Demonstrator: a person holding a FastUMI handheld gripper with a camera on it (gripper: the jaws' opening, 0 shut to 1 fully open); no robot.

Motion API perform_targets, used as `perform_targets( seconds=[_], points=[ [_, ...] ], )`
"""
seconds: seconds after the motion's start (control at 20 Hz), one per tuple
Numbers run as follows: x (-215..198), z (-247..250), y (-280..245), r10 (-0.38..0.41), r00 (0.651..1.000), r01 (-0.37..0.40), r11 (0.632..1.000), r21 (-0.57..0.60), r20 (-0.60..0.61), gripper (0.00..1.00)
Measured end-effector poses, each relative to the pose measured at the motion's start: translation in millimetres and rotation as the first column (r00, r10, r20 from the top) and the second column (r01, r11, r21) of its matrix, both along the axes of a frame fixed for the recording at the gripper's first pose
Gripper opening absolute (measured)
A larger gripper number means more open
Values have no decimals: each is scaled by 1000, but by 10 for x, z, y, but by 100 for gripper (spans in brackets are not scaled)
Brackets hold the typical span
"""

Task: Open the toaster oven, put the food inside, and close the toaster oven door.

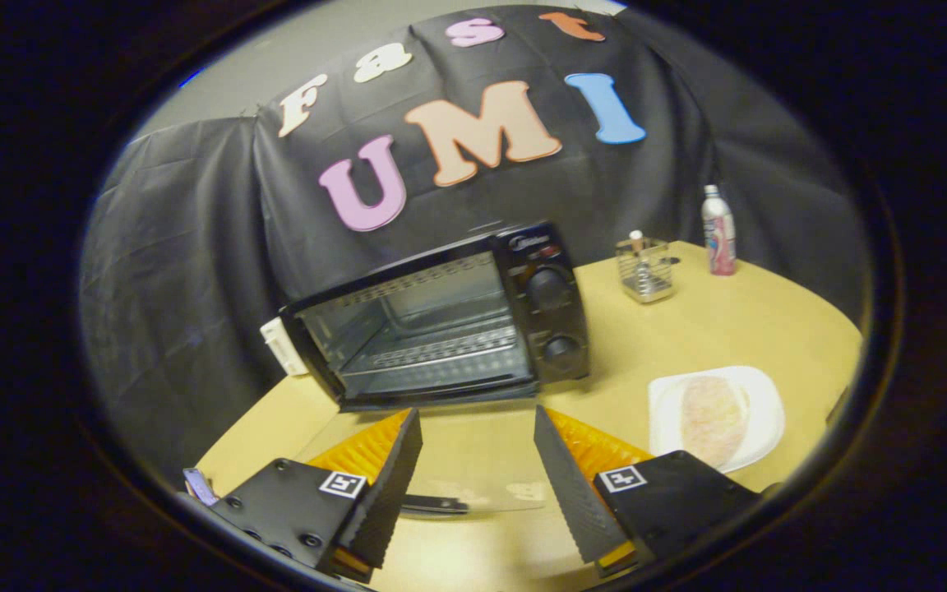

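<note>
While jaws gape, toaster oven [441,316] door [449,460] seemingly lies flat toward them.

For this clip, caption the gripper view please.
Open gripper over the lowered glass door of the oven, bread waiting on plate nearby.

Ridged tongs [478,469], square-marker black mounts

One toaster oven [441,316], door [432,460] folded down flat, two knobs [550,288] on its panel. One plate [757,403] bearing one piece of food [713,418]. One wire holder [644,271]. One bottle [718,230]. One table [704,329]. One hand-held gripper [478,485], two fingers [387,485] spread apart, gripping nothing.
</note>
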State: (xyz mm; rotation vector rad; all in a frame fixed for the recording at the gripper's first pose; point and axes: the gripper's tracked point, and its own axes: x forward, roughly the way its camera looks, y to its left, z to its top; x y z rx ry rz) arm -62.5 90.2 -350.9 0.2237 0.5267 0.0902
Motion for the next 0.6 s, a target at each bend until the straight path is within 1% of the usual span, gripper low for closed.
perform_targets(
  seconds=[0.15, 0.25, 0.35, 0.45, 0.6],
  points=[
    [-26, 5, -529, -79, 997, 78, 995, -63, -10, 88],
    [-92, -30, -831, -118, 993, 115, 988, -108, -24, 88],
    [-141, -97, -1045, -149, 988, 142, 982, -127, -46, 89],
    [-149, -158, -1179, -169, 983, 159, 979, -129, -66, 89],
    [-129, -326, -1277, -174, 981, 158, 975, -159, -92, 90]
  ],
)
